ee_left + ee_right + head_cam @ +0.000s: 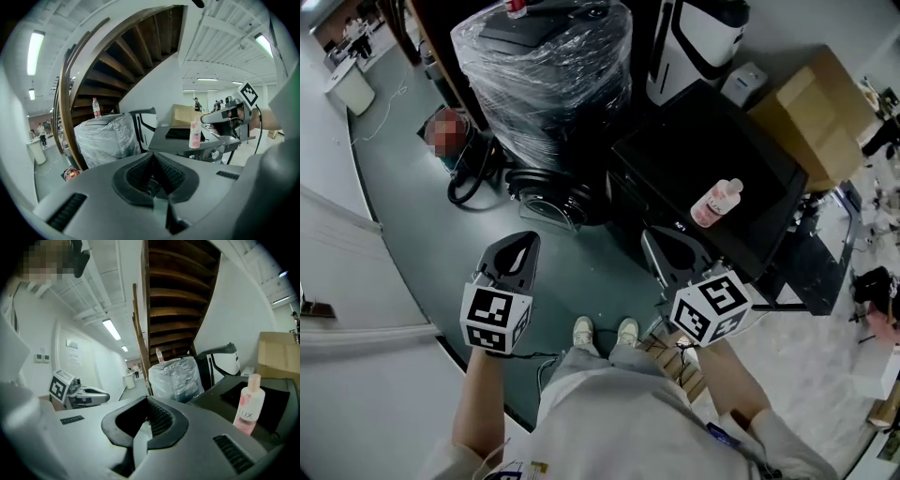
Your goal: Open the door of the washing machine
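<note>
The black washing machine (pixel 675 150) stands ahead and to the right, with a pink bottle (pixel 715 202) upright on its lid. Its control strip with a knob (pixel 215 153) faces me; the door below is hidden. My left gripper (pixel 528 242) hangs in the air left of the machine's front, jaws together and holding nothing. My right gripper (pixel 651 234) floats just in front of the machine's near corner, shut and holding nothing too. In the left gripper view the jaws (pixel 152 155) meet below the machine (pixel 176 139) and bottle (pixel 195 133). In the right gripper view its jaws (pixel 147 400) are closed beside the bottle (pixel 248 406).
A plastic-wrapped appliance (pixel 548 66) stands left of the machine, with a round dark ring (pixel 546 197) and cables low beside it. A white-and-black unit (pixel 694 42) and a cardboard box (pixel 811 112) sit behind. A wooden stair (pixel 122 51) rises overhead. My shoes (pixel 605 330) are on the green floor.
</note>
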Motion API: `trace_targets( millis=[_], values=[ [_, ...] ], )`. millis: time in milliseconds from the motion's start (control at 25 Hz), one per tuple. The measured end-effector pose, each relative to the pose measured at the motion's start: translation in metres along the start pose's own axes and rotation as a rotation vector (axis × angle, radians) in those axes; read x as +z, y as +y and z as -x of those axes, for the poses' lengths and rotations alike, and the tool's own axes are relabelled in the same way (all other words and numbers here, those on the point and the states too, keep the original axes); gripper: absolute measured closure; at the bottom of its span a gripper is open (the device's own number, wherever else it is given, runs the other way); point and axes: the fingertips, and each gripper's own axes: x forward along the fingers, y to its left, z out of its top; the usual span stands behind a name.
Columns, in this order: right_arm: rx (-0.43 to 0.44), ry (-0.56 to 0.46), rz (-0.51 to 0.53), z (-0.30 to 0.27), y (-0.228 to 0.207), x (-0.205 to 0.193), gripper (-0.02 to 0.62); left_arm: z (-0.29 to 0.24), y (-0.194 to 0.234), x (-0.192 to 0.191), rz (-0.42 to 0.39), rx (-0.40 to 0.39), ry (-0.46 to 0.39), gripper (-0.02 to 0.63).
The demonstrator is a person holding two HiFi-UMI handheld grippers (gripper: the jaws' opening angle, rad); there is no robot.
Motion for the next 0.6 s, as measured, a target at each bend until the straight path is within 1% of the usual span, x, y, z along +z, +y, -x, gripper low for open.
trace_targets(
  millis=[240, 360, 480, 600],
  values=[
    [-0.061, -0.144, 0.059, 0.059, -0.006, 0.057, 0.568, -0.010, -0.043, 0.057, -0.095, -0.100, -0.101, 0.583],
    [-0.107, -0.197, 0.110, 0.085, -0.005, 0.077, 0.568, -0.011, -0.057, 0.082, -0.139, -0.138, -0.154, 0.583],
    [-0.146, -0.243, 0.183, 0.110, -0.003, 0.093, 0.568, -0.009, -0.070, 0.106, -0.171, -0.162, -0.212, 0.583],
    [-0.179, -0.284, 0.212, 0.133, -0.002, 0.104, 0.568, -0.003, -0.083, 0.130, -0.194, -0.180, -0.271, 0.583]
  ],
)
